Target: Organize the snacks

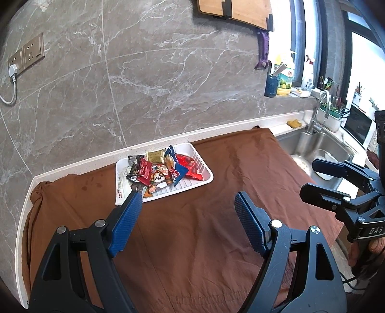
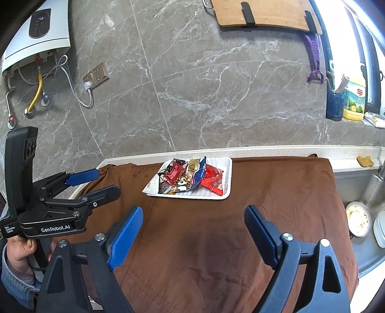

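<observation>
A white ridged tray (image 1: 194, 183) (image 2: 228, 179) lies on the brown cloth near the back wall. It holds a heap of snack packets: a red packet (image 1: 192, 166) (image 2: 213, 180), a blue one (image 1: 177, 169) (image 2: 199, 173), a gold one (image 1: 156, 156) and a panda-print one (image 1: 157, 180). My left gripper (image 1: 187, 196) (image 2: 107, 181) hovers open above the cloth, in front of the tray, nothing between its blue pads. My right gripper (image 2: 193, 209) (image 1: 309, 177) is also open and holds nothing, short of the tray and to its right.
A brown cloth (image 1: 216, 240) (image 2: 216, 252) covers the counter. A steel sink (image 1: 310, 144) with faucet and a dirty bowl (image 2: 358, 218) lies to the right. The marble wall carries an outlet (image 1: 26, 55), a water heater (image 2: 38, 26) and a cutting board (image 2: 262, 14).
</observation>
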The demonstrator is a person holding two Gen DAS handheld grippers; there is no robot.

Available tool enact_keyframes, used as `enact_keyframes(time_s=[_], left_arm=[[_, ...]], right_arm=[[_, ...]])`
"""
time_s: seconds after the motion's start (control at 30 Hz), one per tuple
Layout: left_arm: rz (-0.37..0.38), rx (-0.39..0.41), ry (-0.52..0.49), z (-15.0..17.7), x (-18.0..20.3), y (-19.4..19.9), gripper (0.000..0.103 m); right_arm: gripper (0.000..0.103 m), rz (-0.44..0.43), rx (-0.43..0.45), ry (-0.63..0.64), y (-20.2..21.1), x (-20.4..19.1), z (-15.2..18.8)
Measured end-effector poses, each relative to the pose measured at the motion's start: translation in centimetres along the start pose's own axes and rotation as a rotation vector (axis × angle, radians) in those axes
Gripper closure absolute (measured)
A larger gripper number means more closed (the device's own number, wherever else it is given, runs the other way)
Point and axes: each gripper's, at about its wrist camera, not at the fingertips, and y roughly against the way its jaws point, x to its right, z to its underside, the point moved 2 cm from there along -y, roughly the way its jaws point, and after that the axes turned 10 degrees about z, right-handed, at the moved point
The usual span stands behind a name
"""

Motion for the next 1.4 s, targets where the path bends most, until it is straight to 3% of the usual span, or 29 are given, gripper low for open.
enact_keyframes(time_s=[1.03,1.4], left_arm=[[0.025,0.011,-0.034,0.3,0.6,1.3,0.025],[-0.014,0.044,-0.049,-0.1,0.6,1.9,0.025]], right_arm=[[0.013,0.003,0.018,-0.012,1.8,-0.2,0.7],[0.012,0.001,0.019,-0.013,1.8,-0.2,0.7]])
